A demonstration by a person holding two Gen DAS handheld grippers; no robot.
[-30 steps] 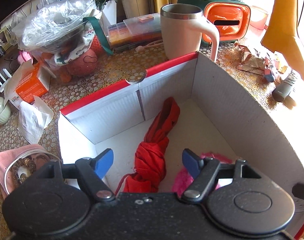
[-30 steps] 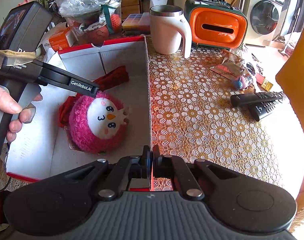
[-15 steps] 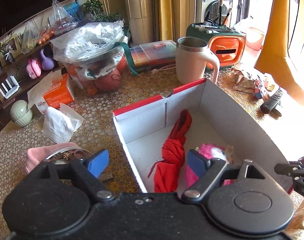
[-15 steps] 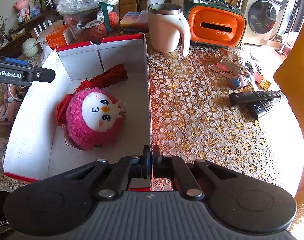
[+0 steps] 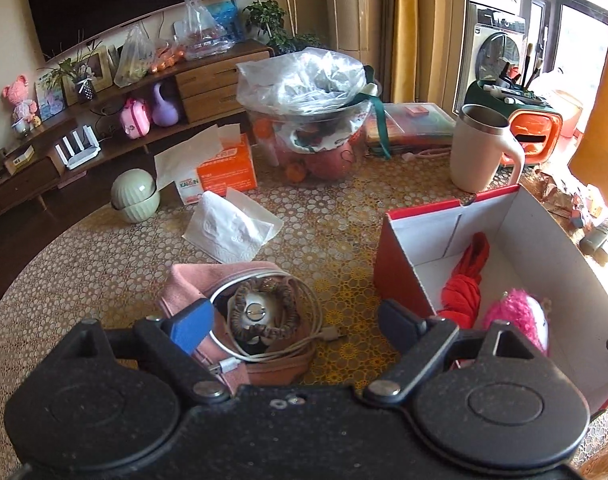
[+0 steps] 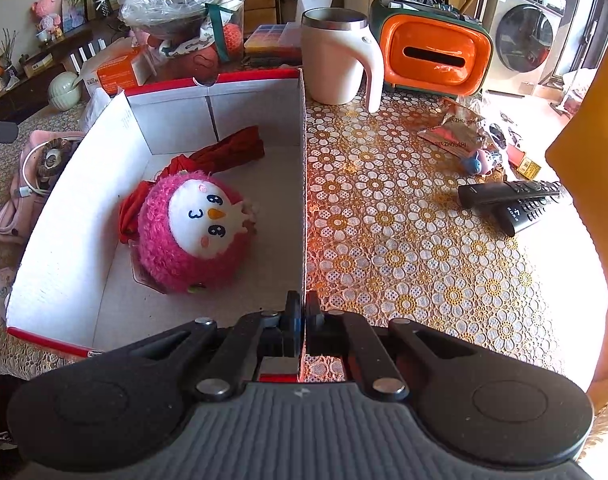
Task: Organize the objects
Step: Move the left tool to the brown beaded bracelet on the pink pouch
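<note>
With the right gripper [image 6: 304,312] clamped on the box [image 6: 304,184] wall, the left gripper [image 5: 291,320] (jaws just widened, empty) hovers over the pink pouch [image 5: 239,320], probably next to grasp.

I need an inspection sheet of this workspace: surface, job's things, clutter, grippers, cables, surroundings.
Surface: round table, gold flower-pattern lace cloth.
Job's things: red-rimmed white cardboard box holds fluffy pink owl plush and folded red cloth; pink pouch lies outside it.
Clutter: cream mug, two black remotes, orange tissue box.
Grippers: left gripper open, empty, over the pouch; right gripper shut on the box wall.
Cables: white cable coiled on the pouch.
Surroundings: wooden shelf, washing machine.
</note>
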